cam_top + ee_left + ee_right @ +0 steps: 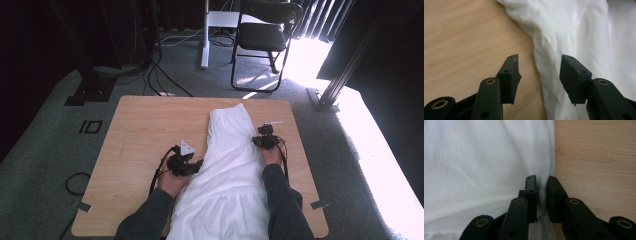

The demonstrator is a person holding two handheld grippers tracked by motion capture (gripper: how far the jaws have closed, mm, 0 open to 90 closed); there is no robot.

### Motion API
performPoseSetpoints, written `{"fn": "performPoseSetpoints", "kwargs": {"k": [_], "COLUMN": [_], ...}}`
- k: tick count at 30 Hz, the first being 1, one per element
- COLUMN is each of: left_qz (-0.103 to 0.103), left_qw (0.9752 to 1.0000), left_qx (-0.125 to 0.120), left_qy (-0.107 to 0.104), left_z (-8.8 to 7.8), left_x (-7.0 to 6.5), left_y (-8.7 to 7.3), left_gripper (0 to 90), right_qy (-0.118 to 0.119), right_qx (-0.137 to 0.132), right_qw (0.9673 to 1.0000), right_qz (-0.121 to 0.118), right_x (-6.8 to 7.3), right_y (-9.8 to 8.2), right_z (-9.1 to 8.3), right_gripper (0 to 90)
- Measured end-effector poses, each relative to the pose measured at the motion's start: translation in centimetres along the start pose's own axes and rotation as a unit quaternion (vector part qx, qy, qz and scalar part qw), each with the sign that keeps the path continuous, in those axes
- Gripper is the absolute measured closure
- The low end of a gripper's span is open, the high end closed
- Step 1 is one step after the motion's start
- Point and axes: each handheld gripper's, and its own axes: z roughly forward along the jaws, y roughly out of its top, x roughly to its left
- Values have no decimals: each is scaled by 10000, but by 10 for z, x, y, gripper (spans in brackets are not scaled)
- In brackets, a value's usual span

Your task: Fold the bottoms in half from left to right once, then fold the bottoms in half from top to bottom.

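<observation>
Now a white garment (pixel 230 170) lies lengthwise down the middle of the table (pixel 145 130), running from near the far edge to the near edge, where it widens and spills over between the person's forearms. It is rumpled, with soft folds along both long sides.

At the garment's left side, about halfway between the far and near edges, sits the left gripper (pixel 192 167). In the left gripper view its jaws stand spread, with nothing pressed between them: the left gripper (pixel 540 75) straddles the cloth's edge, one jaw over bare wood and the other over the white fabric (pixel 574 32), and the folded hem runs up through the gap without being pinched.

On the garment's right side, a little farther from the near edge, is the right gripper (pixel 265 141). In the right gripper view the right gripper (pixel 542 197) has its jaws drawn nearly together on the cloth's right hem, a thin fold of the garment (pixel 481 165) pinched between the pads. Bare table (pixel 596 157) lies just beside that hem, towards the right edge.
</observation>
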Motion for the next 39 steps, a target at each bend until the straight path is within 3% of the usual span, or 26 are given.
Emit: {"fn": "performPoseSetpoints", "kwargs": {"k": [11, 15, 27, 32, 37, 38, 39], "left_qz": [-68, -4, -67, -187, -306, -338, -362], "left_qw": [9999, 9999, 9999, 9998, 9994, 9993, 9992], "left_qx": [143, 142, 138, 104, 138, 149, 162], "left_qy": [22, 45, 59, 16, 75, 94, 107], "left_z": [27, 35, 44, 50, 55, 56, 57], "left_x": [4, 5, 10, 11, 14, 15, 17], "left_y": [23, 27, 30, 34, 39, 40, 42], "left_gripper": [514, 514, 509, 507, 476, 461, 461], "right_qy": [31, 91, 168, 176, 319, 389, 389], "right_qx": [-293, -406, -417, -435, -397, -318, -318], "right_qw": [9995, 9991, 9989, 9988, 9983, 9980, 9980], "right_qz": [98, 93, 118, 157, 291, 393, 393], "right_x": [3, 6, 6, 6, 3, 0, 0], "right_y": [-12, -21, -26, -26, -25, -21, -21], "right_z": [-3, -6, -10, -10, -10, -10, -10], "right_gripper": [800, 801, 803, 801, 748, 618, 618]}}
